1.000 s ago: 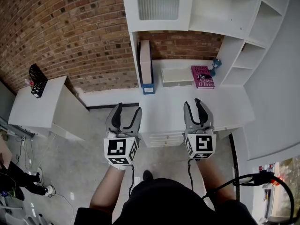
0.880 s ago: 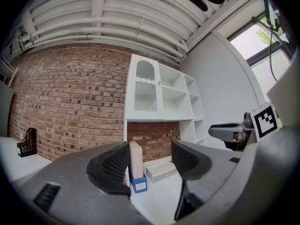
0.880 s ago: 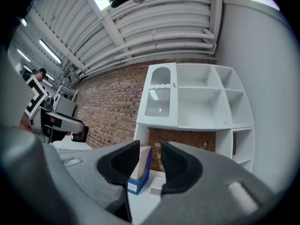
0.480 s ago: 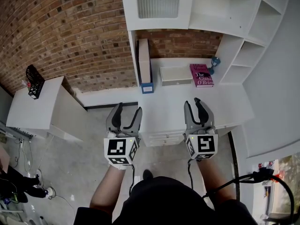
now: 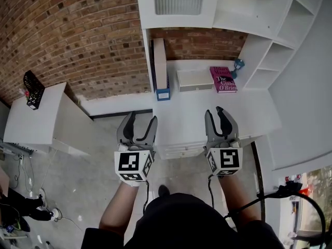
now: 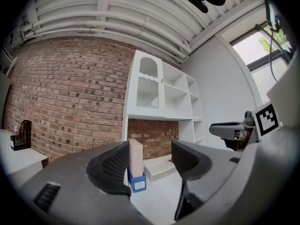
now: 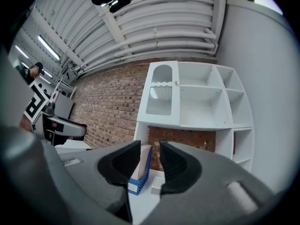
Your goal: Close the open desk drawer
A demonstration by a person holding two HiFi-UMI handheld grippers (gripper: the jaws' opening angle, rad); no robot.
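Note:
The white desk [image 5: 249, 113] lies ahead of me, and a white drawer [image 5: 179, 152] stands out a little past its front edge, between my two grippers. My left gripper [image 5: 140, 122] hovers over the floor just left of the desk's corner, jaws open and empty; in its own view the left gripper [image 6: 149, 161] frames the desk's back. My right gripper [image 5: 218, 114] hangs over the desk's front part, above and right of the drawer. The right gripper [image 7: 150, 156] shows a narrow gap with nothing in it.
At the desk's back stand a blue file box [image 5: 162, 77], a white box [image 5: 194, 80], a pink book [image 5: 223, 79] and a small blue figure [image 5: 237, 65]. White shelves [image 5: 259, 14] rise above. A side table [image 5: 36, 118] with a black organizer [image 5: 32, 90] stands left; a cable [image 5: 290, 191] loops right.
The right gripper's jaws have narrowed slightly. Both grippers stay in nearly the same spots, while the desk's things have drifted a little up in the head view.

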